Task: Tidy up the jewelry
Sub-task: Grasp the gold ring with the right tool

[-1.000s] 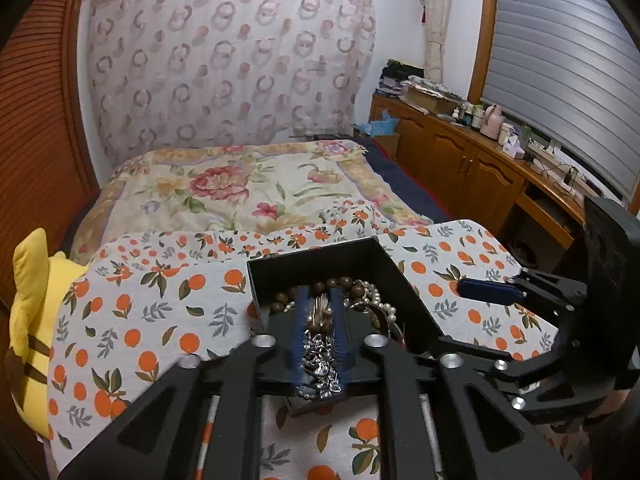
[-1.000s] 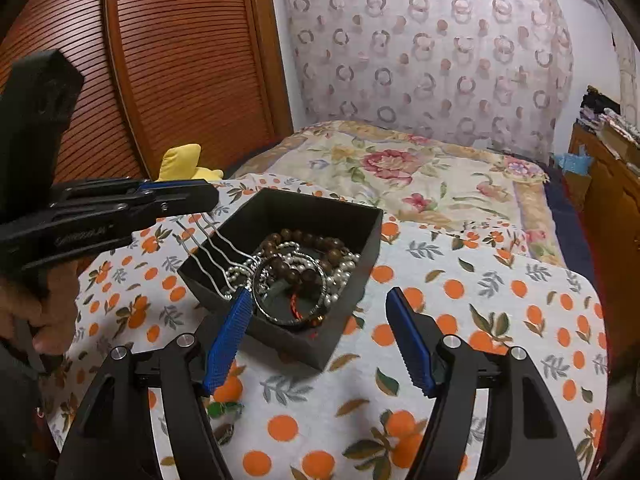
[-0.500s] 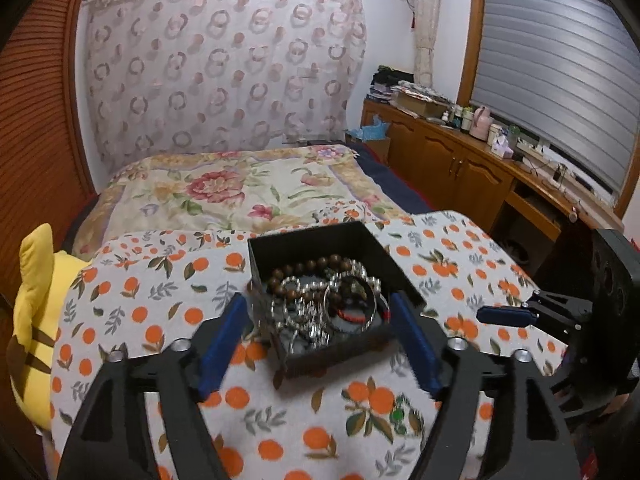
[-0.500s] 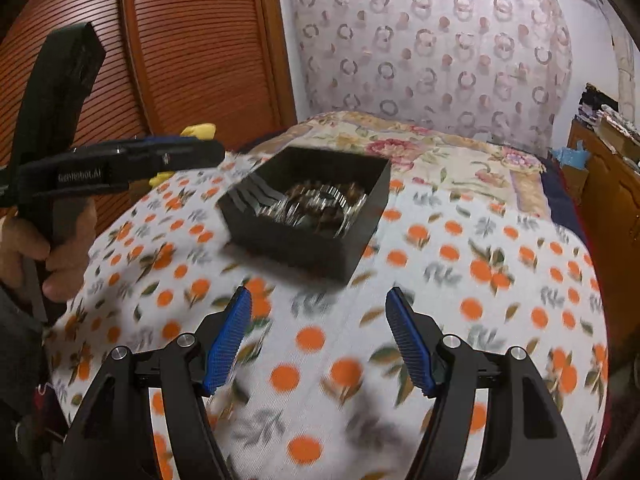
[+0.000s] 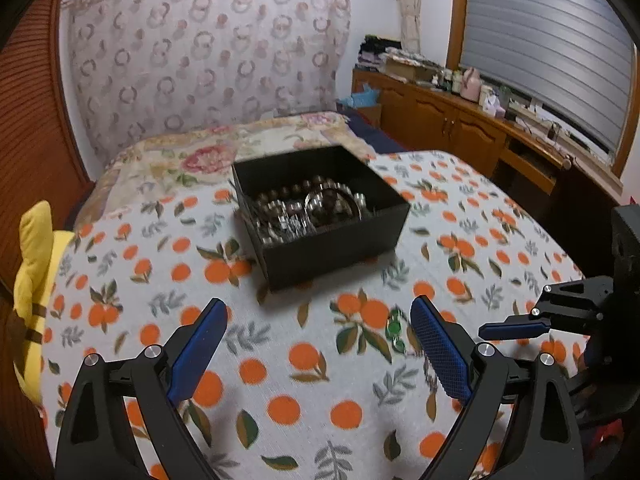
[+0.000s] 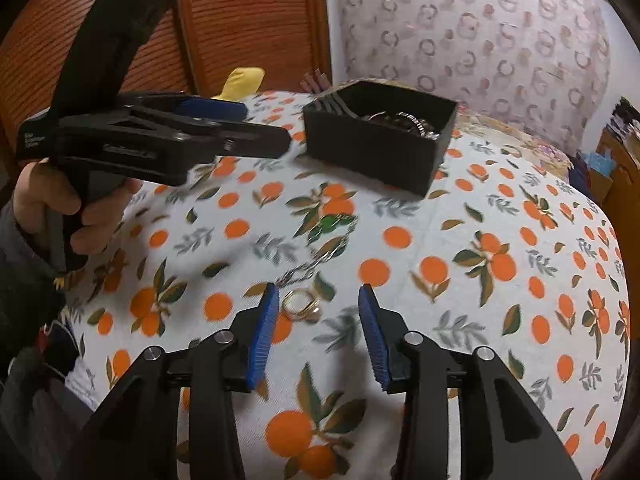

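Observation:
A black open box (image 5: pixel 320 216) (image 6: pixel 380 140) full of bead bracelets and silver chains (image 5: pixel 308 208) sits on the orange-print tablecloth. A green-stone piece (image 5: pixel 394 328) (image 6: pixel 332 222) and a thin chain (image 6: pixel 316 260) lie loose on the cloth. A gold ring (image 6: pixel 302 304) lies just in front of my right gripper (image 6: pixel 318 324), which is open and empty. My left gripper (image 5: pixel 316 344) is open and empty, held back from the box; it also shows in the right wrist view (image 6: pixel 160 140).
The tablecloth (image 5: pixel 280 380) covers a round table. A bed (image 5: pixel 208 148) with a floral cover lies behind it. A yellow plush toy (image 5: pixel 36 264) sits at the left edge. Wooden cabinets (image 5: pixel 460 128) run along the right wall.
My left gripper let go of the silver jewelry into the box, opened and pulled back. My right gripper drew back and lowered toward the gold ring.

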Demonstrator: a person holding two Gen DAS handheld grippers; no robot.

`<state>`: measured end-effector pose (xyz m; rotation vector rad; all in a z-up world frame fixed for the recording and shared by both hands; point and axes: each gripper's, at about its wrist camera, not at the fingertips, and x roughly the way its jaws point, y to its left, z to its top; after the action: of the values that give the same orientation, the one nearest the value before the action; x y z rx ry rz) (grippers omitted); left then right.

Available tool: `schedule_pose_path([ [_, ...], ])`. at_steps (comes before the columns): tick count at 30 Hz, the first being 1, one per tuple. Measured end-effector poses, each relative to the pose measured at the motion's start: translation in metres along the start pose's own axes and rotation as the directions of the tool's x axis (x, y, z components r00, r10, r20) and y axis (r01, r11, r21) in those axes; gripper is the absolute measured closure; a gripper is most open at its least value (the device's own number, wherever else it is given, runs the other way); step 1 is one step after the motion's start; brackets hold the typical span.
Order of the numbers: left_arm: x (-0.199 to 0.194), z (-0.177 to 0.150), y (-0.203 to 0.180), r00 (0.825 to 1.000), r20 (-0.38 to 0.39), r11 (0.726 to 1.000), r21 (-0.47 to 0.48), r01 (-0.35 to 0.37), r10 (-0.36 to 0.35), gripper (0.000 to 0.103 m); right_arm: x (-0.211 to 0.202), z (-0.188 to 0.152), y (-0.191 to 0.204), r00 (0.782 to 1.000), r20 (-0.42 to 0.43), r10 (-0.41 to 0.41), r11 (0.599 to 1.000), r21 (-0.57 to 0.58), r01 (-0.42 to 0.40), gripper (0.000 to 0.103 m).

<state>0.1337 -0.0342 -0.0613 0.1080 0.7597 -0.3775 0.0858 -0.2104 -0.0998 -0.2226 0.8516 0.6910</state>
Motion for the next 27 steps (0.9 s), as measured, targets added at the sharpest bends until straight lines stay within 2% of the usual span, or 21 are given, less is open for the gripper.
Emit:
schedule_pose_path([
  [2, 0.004, -0.006, -0.001, 1.000, -0.019, 1.000, -0.002, 0.004, -0.004, 0.014, 0.002, -0.002, 0.002, 1.000, -0.012, 0.003, 1.000, -0.007, -0.004, 0.071],
  [5, 0.008, -0.012, -0.001, 0.999, -0.037, 1.000, 0.000, 0.010, -0.010, 0.014, 0.003, -0.003, 0.001, 1.000, -0.017, 0.011, 1.000, 0.002, -0.011, 0.075],
  [16, 0.009, -0.028, -0.005, 0.998, -0.057, 1.000, 0.009, 0.030, -0.029, 0.014, 0.010, -0.004, -0.003, 0.999, -0.019, 0.041, 0.995, 0.086, -0.040, 0.079],
  [21, 0.012, -0.030, -0.007, 0.997, -0.066, 0.999, 0.013, 0.030, -0.029, 0.014, 0.011, -0.002, -0.006, 0.998, -0.025, 0.065, 0.993, 0.103, -0.062, 0.091],
  [27, 0.013, -0.030, -0.011, 0.997, -0.071, 0.999, 0.021, 0.031, -0.030, 0.014, 0.005, -0.005, -0.005, 1.000, -0.018, 0.024, 0.997, 0.075, -0.022, 0.091],
])
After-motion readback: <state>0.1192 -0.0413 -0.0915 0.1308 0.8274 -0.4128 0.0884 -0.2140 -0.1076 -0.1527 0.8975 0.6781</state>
